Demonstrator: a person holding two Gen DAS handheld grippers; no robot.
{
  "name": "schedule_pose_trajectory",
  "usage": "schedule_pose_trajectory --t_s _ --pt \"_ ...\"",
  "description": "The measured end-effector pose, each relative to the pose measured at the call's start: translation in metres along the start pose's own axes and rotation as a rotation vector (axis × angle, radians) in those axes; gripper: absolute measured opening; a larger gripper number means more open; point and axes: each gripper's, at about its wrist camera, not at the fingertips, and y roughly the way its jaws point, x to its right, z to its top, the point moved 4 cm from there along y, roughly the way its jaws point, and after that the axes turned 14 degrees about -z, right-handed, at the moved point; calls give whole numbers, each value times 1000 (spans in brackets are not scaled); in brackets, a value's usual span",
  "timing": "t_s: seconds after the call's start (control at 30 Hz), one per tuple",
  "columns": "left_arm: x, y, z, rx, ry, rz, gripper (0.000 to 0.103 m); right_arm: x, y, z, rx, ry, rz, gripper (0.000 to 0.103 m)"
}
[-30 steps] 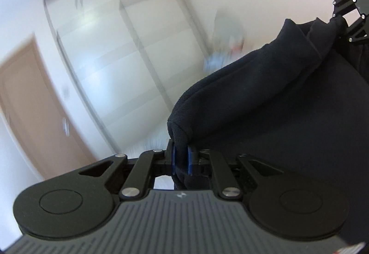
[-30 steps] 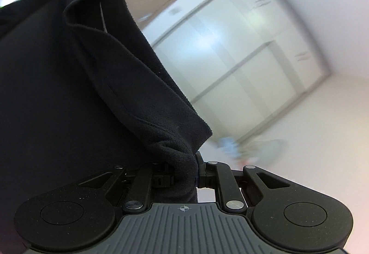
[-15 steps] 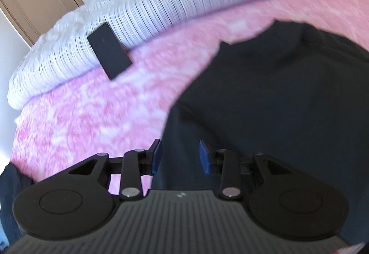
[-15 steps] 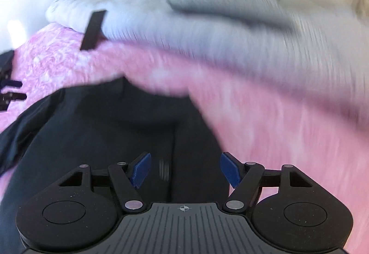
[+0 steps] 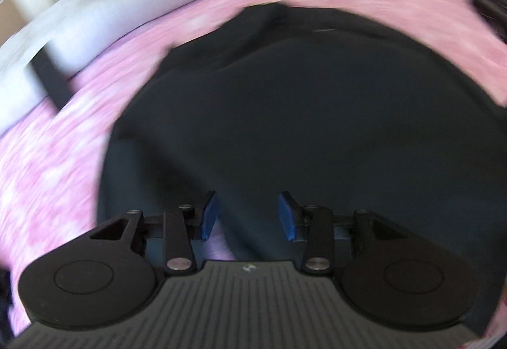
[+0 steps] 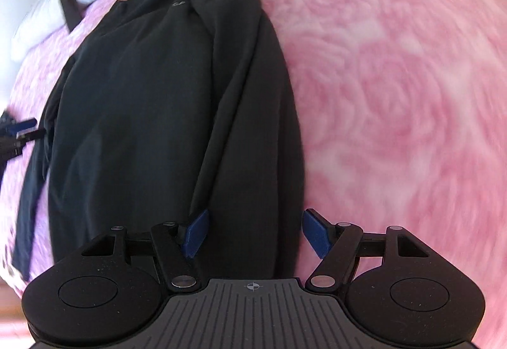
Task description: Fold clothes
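Observation:
A black long-sleeved fleece top (image 6: 152, 101) lies spread on the pink rose-patterned bed cover (image 6: 396, 79), its collar toward the far end. In the right wrist view my right gripper (image 6: 253, 233) stands wide open above the top's near right edge, pads clear of the cloth. In the left wrist view my left gripper (image 5: 247, 216) hovers over the top (image 5: 301, 111) near its lower left corner; its jaws are opening and the blue pads (image 5: 209, 216) press on nothing. The left gripper's tip (image 6: 19, 127) shows at the far left of the right wrist view, beside the left sleeve.
A white quilt (image 5: 95, 16) lies bunched along the far side of the bed, with a flat black rectangular object (image 6: 70, 9) at its edge. Another dark garment (image 5: 488, 0) shows at the far right. Pink cover lies bare to the right of the top.
Both grippers held the top up in the air, shut on its edge. They came down toward the bed and let go; the top now lies flat and both jaws stand apart.

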Motion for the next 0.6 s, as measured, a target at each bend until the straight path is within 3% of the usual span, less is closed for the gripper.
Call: schedule_pose_trajectory --t_s 0.07,0.2,0.23,0.27,0.33,0.47,0.6 --pt "36 -3 -5 -3 108 -62 39 -6 -7 -9 8 0 -42 70" --pt "90 -5 -39 -56 162 -166 46 -13 -20 -42 5 -70 -80 70" --pt "99 -3 -49 -81 164 -186 47 -14 -18 -49 -7 -85 -78 58" --pt "107 -1 -59 -104 175 -190 47 -16 -15 -53 -16 -114 -89 25" --pt "120 0 -75 -142 191 -186 47 -11 -16 -52 -30 -150 -145 8" --pt "133 -6 -87 -170 234 -181 47 18 -55 -10 32 -208 -277 6" --pt "129 -19 -76 -129 168 -130 47 62 -110 61 158 -291 -444 3"
